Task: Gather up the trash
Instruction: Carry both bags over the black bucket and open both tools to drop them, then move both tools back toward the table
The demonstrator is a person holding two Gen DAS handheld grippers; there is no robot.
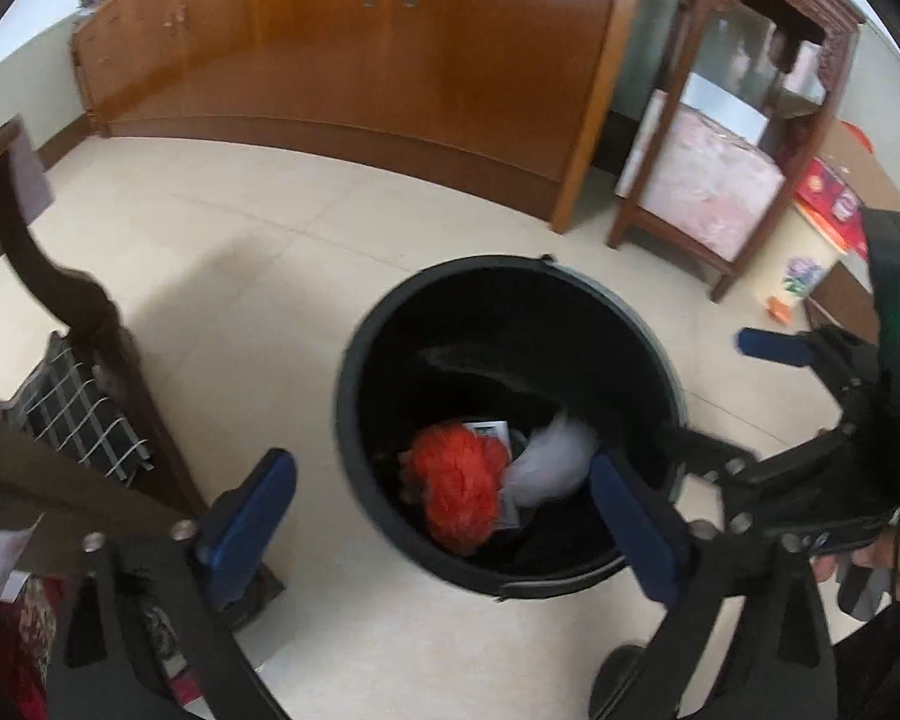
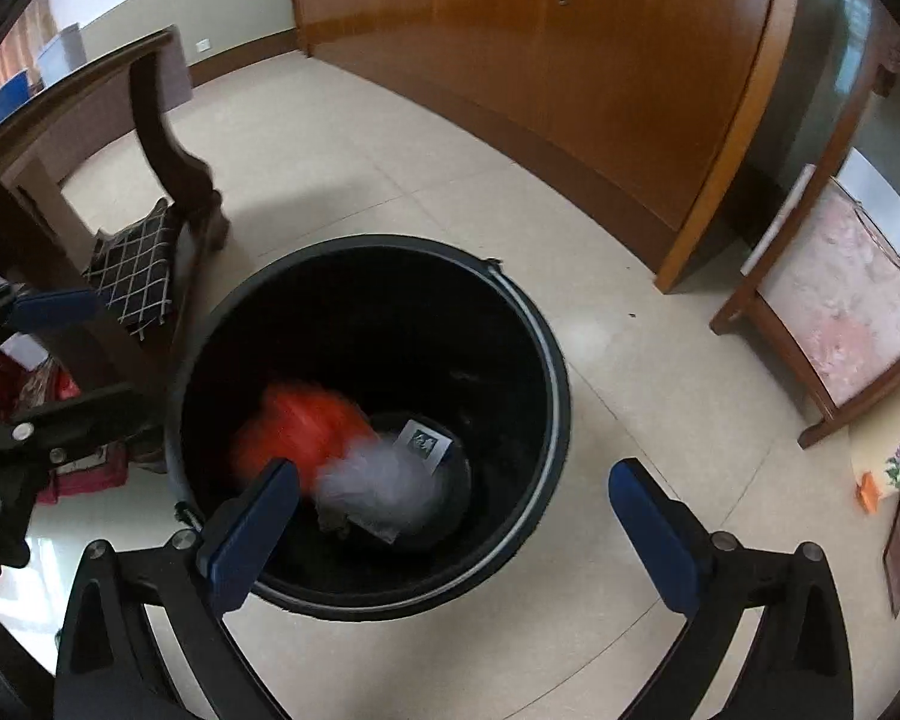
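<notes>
A black round trash bin (image 1: 360, 414) stands on the tiled floor; it also shows in the right wrist view (image 2: 561, 384). Inside lie a crumpled orange-red bag (image 1: 456, 480) (image 2: 306, 426), a white puffy wad (image 1: 549, 462) (image 2: 384, 486) and a small printed card (image 1: 489, 429) (image 2: 426, 441). My left gripper (image 1: 444, 528) is open and empty above the bin's near rim. My right gripper (image 2: 456, 531) is open and empty over the bin; it also shows at the right of the left wrist view (image 1: 768, 345).
A wooden cabinet (image 1: 390, 60) runs along the back wall. A dark wooden table leg (image 1: 78, 300) with a checked cloth (image 1: 78, 414) stands left of the bin. A wooden stand with a pink cushion (image 1: 708, 192) is at the right, with a floral container (image 1: 804, 276) beside it.
</notes>
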